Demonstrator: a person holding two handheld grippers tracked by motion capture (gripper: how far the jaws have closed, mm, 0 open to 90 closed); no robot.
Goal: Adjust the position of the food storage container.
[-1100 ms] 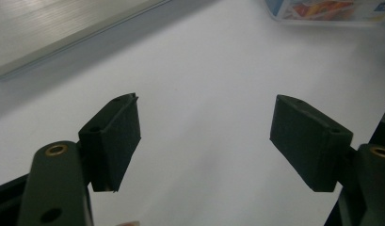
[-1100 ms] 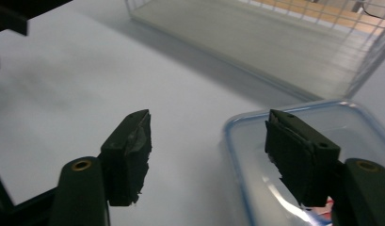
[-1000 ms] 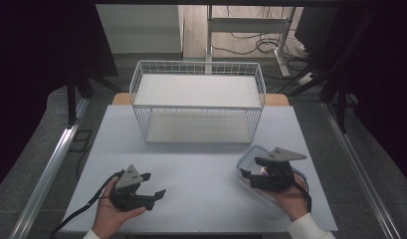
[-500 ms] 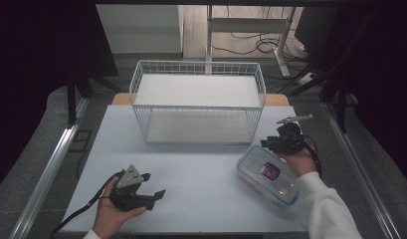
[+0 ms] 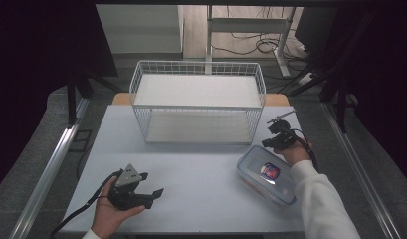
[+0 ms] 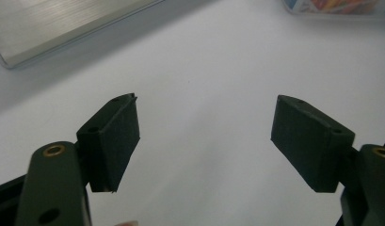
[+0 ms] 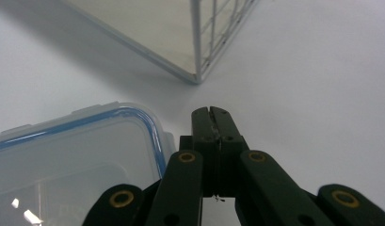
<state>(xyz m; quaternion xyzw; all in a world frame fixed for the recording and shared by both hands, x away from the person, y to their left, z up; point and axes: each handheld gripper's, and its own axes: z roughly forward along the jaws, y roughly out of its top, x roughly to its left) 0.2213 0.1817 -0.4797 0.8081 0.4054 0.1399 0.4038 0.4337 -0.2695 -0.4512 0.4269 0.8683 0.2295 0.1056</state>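
A clear plastic container with a blue-edged lid lies on the white table at the right, a red and blue item inside it. My right gripper hovers just beyond the container's far corner, near the wire rack's right front leg. Its jaws are pressed together with nothing between them, and the container's lid lies to their left. My left gripper rests low at the table's front left, held in a hand. Its jaws stand wide apart over bare table.
A white wire rack with two shelves stands at the back middle of the table. Its corner post rises just ahead of the right gripper. Metal rails run along both sides of the table.
My right gripper has lifted off the container and moved away from the person, toward the rack's right front corner. The left gripper has stayed put.
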